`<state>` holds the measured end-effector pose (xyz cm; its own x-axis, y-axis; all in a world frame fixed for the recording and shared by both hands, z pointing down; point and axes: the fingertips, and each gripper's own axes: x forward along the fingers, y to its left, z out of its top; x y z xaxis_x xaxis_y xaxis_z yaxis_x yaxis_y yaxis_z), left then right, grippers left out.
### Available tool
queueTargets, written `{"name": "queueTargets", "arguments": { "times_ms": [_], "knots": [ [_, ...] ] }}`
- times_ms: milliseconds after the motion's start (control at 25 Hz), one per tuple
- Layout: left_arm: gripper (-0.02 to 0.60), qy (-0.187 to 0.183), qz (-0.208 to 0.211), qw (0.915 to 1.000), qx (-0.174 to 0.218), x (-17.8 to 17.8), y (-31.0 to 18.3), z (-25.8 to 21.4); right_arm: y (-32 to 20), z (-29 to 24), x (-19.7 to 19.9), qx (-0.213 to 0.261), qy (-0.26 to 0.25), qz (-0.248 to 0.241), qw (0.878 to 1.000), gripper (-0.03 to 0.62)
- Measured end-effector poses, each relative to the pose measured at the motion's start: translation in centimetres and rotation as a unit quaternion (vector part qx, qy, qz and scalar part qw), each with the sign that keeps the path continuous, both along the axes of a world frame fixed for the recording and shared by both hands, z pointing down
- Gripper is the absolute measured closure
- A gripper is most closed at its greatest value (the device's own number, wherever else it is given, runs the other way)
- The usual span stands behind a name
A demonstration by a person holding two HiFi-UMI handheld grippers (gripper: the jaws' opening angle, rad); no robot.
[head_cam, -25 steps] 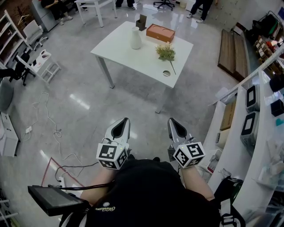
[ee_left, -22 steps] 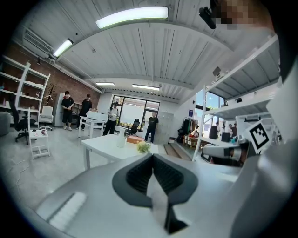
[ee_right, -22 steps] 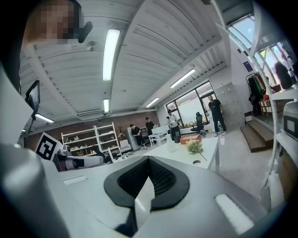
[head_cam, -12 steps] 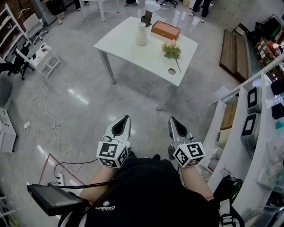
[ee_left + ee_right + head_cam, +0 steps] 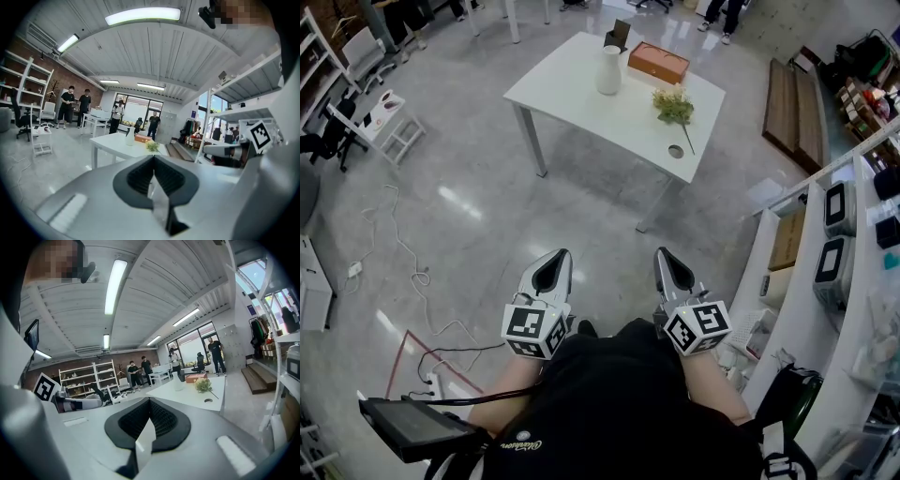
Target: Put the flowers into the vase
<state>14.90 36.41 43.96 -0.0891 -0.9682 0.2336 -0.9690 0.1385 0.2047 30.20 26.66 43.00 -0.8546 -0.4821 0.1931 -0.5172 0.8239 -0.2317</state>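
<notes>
The white table (image 5: pixel 581 89) stands out on the grey floor (image 5: pixel 469 216) at about twelve o'clock from the person carrying the rig, well apart from them. Over the last second it has slid a little to the right and upward in the head view, and a shoe tip now shows below the grippers. I'd say they are walking in and are not yet within reach.

The left gripper (image 5: pixel 557 257) and right gripper (image 5: pixel 665 255) are held side by side close to the body, pointing ahead towards the table. Each one's own view shows the two jaws pressed together with nothing between them, so both are closed and empty.

On the tabletop, an orange box (image 5: pixel 658 63) lies at the far edge. The white vase (image 5: pixel 608 70) stands upright at roughly nine o'clock from it, just beside it. The flowers (image 5: pixel 675 105) lie flat on the table at about four o'clock from the vase, clear of it, their stem trailing towards a small round hole (image 5: pixel 676 151) near the front edge.

Nothing of the task itself is begun; the approach comes first, then opening a gripper for the stem.
</notes>
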Motion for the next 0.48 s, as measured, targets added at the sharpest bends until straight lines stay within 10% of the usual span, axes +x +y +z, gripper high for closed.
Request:
{"name": "queueTargets", "arguments": {
  "times_ms": [480],
  "knots": [
    [0.575,0.003,0.014,0.9999,-0.01,-1.4,-4.4,0.8,-4.7,0.5,-1.4,0.0,0.003,0.011,1.0,0.594]
  ]
}}
